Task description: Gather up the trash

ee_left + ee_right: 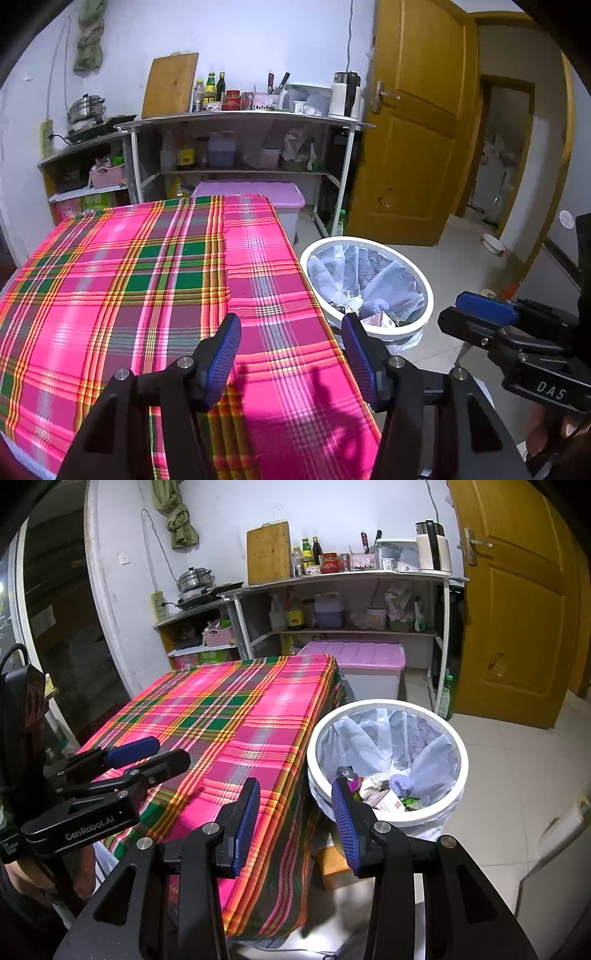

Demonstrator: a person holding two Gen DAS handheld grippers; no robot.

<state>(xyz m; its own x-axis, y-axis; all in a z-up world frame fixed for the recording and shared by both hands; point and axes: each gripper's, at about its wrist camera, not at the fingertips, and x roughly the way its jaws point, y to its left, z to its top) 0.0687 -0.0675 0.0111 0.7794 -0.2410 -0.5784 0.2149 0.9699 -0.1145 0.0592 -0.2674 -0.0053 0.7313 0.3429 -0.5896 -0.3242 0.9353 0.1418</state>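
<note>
A white trash bin (369, 242) (388, 702) lined with a clear bag stands on the floor against the table's right side. Crumpled paper, wrappers and other trash (384, 794) lie in its bottom. The table (147, 277) (240, 720) wears a pink, green and yellow plaid cloth, and I see no trash on it. My left gripper (291, 321) (171, 749) hovers open over the cloth near the table's right edge, with nothing between its blue pads. My right gripper (294, 782) (450, 310) is open too and holds nothing, spanning the table's corner and the bin's near rim.
A storage box with a pink lid (354, 653) sits behind the table, in front of a shelf unit (351, 579) crowded with bottles and kitchenware. A yellow door (517, 609) stands open at the right. A cardboard box (332, 864) rests on the floor beside the table.
</note>
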